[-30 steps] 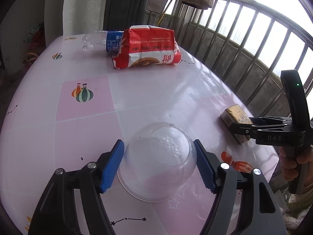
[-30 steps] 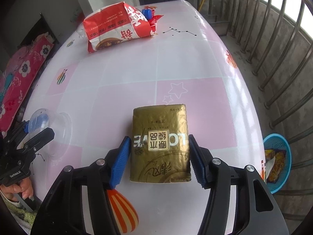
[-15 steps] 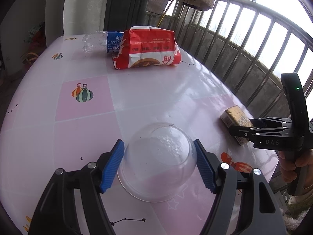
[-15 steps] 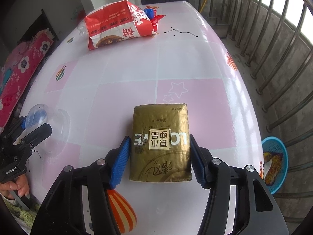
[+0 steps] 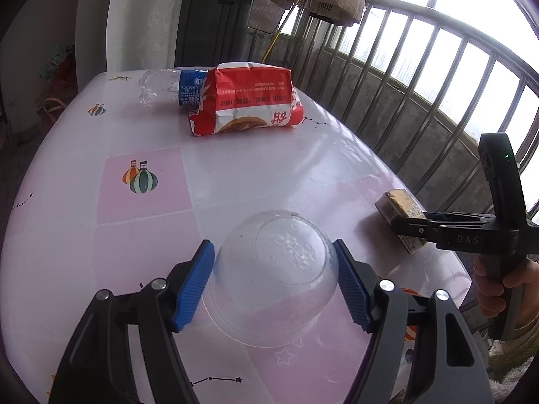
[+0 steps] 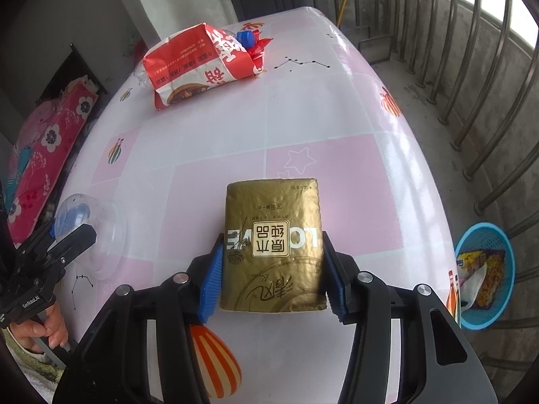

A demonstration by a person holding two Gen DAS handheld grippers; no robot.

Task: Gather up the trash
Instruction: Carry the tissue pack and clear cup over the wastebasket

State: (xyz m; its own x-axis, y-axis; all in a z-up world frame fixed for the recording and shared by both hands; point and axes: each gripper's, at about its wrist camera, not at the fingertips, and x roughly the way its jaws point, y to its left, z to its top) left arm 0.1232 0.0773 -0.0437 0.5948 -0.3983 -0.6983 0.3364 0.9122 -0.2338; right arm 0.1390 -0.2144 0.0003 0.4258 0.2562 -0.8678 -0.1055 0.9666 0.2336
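Left gripper [image 5: 274,286] sits low over the table [image 5: 235,168], blue pads touching both sides of the upturned clear cup [image 5: 274,276]. Right gripper [image 6: 273,269] is clamped on the gold tissue pack [image 6: 273,245]; blue bin [image 6: 485,276] at three o'clock.

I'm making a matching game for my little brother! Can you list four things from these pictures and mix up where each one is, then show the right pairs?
Things:
1. clear plastic bowl
2. gold tissue pack
3. red snack bag
4. blue basket

Places:
A. on the floor beside the table, holding wrappers
B. upside down between the left tool's fingers
C. at the far end of the table, next to a plastic bottle
D. between the right tool's fingers

Pairs: 1-B, 2-D, 3-C, 4-A
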